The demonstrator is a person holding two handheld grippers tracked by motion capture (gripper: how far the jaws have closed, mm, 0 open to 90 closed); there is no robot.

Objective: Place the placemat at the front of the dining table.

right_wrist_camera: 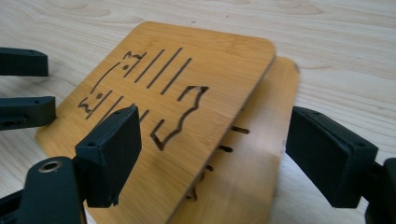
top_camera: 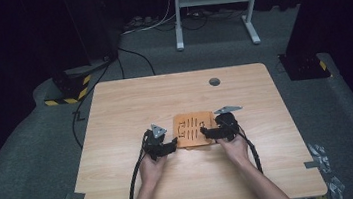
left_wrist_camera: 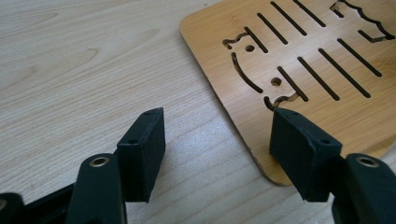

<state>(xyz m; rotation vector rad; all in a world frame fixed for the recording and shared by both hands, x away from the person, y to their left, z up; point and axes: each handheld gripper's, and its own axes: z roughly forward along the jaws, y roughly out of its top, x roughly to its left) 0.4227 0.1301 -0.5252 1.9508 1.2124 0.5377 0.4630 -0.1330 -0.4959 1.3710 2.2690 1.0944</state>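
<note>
To part the two stacked wooden boards point(right_wrist_camera: 182, 88) well, the right gripper point(right_wrist_camera: 212, 154) should close on the edge of the upper board alone — the lower board point(right_wrist_camera: 275, 121) sticks out just beside it — while the left gripper point(left_wrist_camera: 217, 140) steadies the near corner. Both boards lie flat at the middle of the table point(top_camera: 115, 111), between the two hands. Each gripper stands wide open and grips nothing — the left one straddles the board's corner, and the right one's jaws hang either side of the offset edges, with no pad pressing.
</note>
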